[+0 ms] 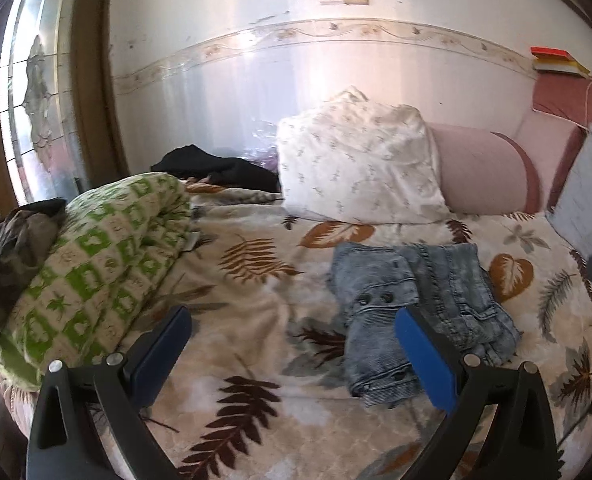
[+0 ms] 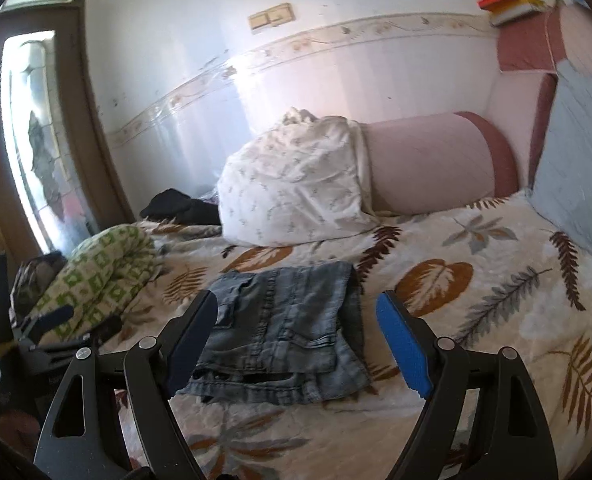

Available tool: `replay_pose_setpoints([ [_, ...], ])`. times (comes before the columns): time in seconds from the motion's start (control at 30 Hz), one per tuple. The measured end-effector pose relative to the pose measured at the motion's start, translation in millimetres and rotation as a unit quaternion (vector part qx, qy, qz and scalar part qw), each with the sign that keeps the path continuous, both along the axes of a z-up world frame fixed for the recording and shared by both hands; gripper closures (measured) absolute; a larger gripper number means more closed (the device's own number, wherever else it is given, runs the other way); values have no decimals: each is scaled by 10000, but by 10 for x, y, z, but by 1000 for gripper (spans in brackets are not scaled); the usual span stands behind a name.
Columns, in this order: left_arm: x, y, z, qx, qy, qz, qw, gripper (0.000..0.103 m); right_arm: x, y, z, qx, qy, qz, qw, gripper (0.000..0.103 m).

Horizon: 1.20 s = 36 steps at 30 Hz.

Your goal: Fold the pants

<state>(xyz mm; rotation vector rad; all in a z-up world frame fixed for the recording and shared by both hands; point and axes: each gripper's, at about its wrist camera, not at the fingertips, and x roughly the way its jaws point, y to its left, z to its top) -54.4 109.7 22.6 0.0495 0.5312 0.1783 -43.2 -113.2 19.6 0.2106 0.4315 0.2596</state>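
The denim pants [image 2: 280,332] are lying folded into a compact stack on the leaf-print bedspread [image 2: 475,280], toward the middle of the bed, well short of the white pillow [image 2: 292,188] at the wall edge; the right gripper [image 2: 297,312] is hanging over them, jaws spread wide and holding nothing; the left gripper [image 1: 294,320] is gaping equally wide, empty, near the green patterned quilt [image 1: 100,264] on the left edge.
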Motion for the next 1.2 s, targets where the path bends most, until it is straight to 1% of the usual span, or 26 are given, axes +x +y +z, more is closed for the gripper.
replay_pose_setpoints([
  [0.2, -60, 84, -38, -177, -23, -4, 9998, 0, -204, 190, -59, -119, -102, 9, 9999, 21],
  [0.33, -101, 135, -145, -220, -52, 72, 9997, 0, -312, 288, -113, -211, -168, -13, 9996, 21],
  [0.43, -41, 187, -211, -385, 194, 69, 9990, 0, -349, 340, -169, -233, -158, 4, 9996, 21],
  [0.53, -17, 198, -218, -286, 153, 214, 9992, 0, -340, 398, -200, -330, -137, 48, 9993, 21],
  [0.63, 10, 214, -229, -328, 161, 248, 9990, 0, -323, 459, -242, -388, -122, 118, 9991, 21],
  [0.77, 71, 199, -261, -291, 218, 234, 9991, 0, -297, 548, -299, -563, -85, 235, 9981, 21],
  [0.9, 125, 166, -298, -253, 266, 192, 9991, 0, -297, 643, -317, -820, -200, 333, 9959, 21],
  [1.2, 229, 142, -355, -176, 340, 179, 9991, 0, -203, 677, -370, -1012, -208, 387, 9939, 20],
])
